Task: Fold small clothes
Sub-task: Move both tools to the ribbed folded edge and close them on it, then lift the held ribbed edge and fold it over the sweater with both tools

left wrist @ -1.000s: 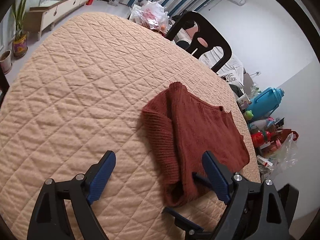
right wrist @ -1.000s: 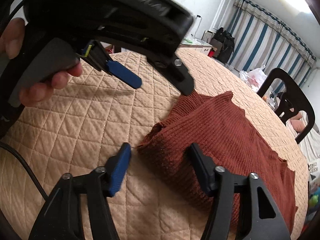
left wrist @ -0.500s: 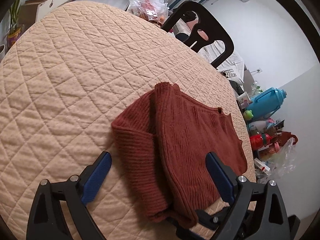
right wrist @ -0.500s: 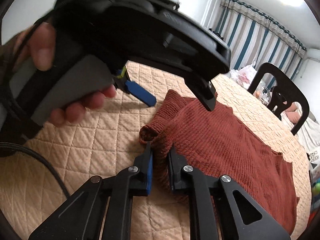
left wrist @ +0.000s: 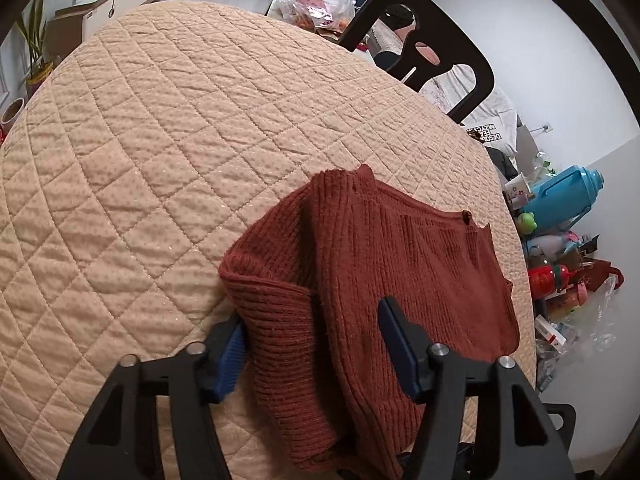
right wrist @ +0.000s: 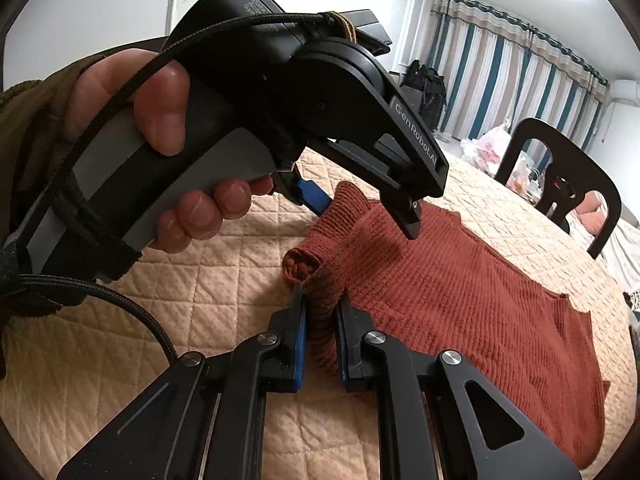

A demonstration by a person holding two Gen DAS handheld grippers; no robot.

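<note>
The rust-red sweater [left wrist: 400,280] is lying on the quilted counter [left wrist: 160,160], partly folded, with one ribbed sleeve doubled over its body. It is sitting directly in front of both tools, near the counter's edge.

The right tool [right wrist: 320,328] is clamping a bunched roll of ribbed fabric, its blue pads pressing the knit from both sides. This pinch is probably meant to give a firm hold on the sleeve end so that it can be lifted and carried across the body.

The left tool [left wrist: 312,344] is closing its jaws around the neighbouring fold. The thick sleeve is lying between the two blue pads; the pad on the tool's left is touching or nearly touching the knit, while the other is resting over the body, and no squeeze is showing yet. Taking a second point beside the first is likely intended to keep the edge straight during the fold.

Both tools are pointing steeply down at the counter. In the right wrist view, a hand [right wrist: 160,160] in an olive sleeve is wrapping the left tool's grey handle, angling it down from above and just beyond the right tool.
</note>
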